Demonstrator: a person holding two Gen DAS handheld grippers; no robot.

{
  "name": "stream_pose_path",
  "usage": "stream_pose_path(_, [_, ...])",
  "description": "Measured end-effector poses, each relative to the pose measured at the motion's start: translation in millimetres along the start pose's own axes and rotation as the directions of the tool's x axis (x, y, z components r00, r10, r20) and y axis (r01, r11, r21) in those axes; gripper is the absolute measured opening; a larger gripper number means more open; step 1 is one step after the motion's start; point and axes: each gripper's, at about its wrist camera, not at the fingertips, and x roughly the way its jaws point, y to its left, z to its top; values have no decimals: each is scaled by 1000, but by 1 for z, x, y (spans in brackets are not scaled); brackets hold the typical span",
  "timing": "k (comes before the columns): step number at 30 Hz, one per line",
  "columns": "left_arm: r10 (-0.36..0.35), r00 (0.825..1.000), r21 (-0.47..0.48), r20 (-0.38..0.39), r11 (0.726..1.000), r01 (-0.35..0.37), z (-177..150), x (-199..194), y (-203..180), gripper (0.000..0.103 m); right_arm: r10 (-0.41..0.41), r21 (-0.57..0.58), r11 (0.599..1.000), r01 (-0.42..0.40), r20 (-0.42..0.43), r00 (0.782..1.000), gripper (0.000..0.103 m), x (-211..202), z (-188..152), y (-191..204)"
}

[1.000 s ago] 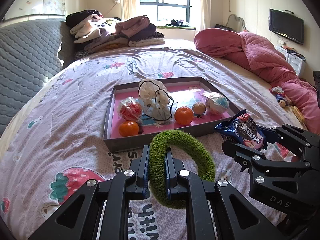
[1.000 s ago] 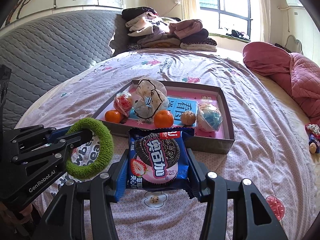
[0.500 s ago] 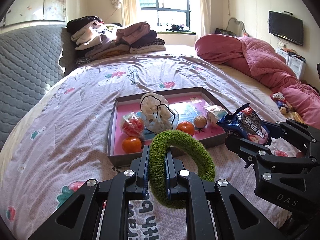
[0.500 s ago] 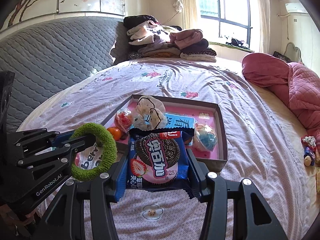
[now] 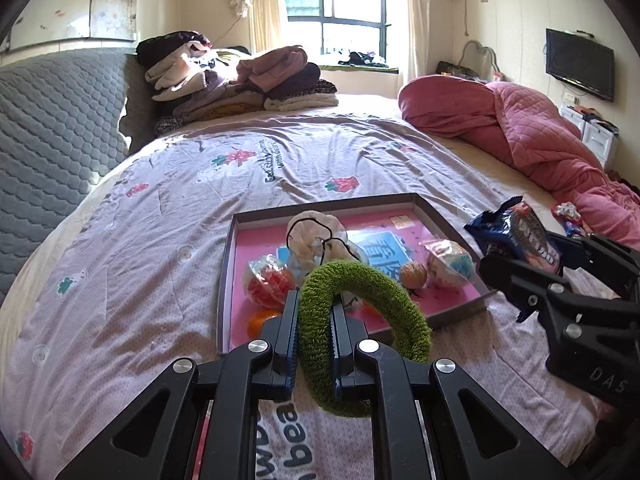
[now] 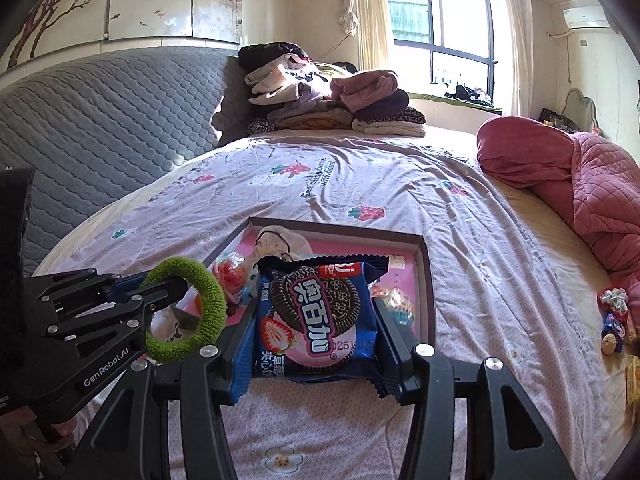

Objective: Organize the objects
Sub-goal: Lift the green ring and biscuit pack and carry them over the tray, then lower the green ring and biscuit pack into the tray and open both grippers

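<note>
Left tongs point(image 5: 314, 344) pinch green ring point(image 5: 372, 300) (above tray point(image 5: 448, 312) rim); rt point(image 6: 316, 344) grip cookie pack point(image 6: 316, 316).

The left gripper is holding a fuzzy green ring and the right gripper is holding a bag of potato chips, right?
Not quite. The left gripper does hold the fuzzy green ring, but the right gripper holds a blue Oreo cookie packet, not potato chips. The right wrist view shows the cookie picture on its wrapper.
</note>
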Motion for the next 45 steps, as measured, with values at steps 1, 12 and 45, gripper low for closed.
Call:
stream_pose_path(1, [3,1000,-1,-1,1000,-3,2,2,1,12,-2,0,1000,2,3,1000,52,1,2,-1])
stream_pose_path(12, [0,1000,-13,-2,1000,0,25,28,8,12,-51,13,999,51,10,999,52,23,26,-21])
stream_pose_path(45, [19,997,-2,-77,1000,-19,1,114,10,13,-41,-23,999,39,-114,993,52,115,-15,-3])
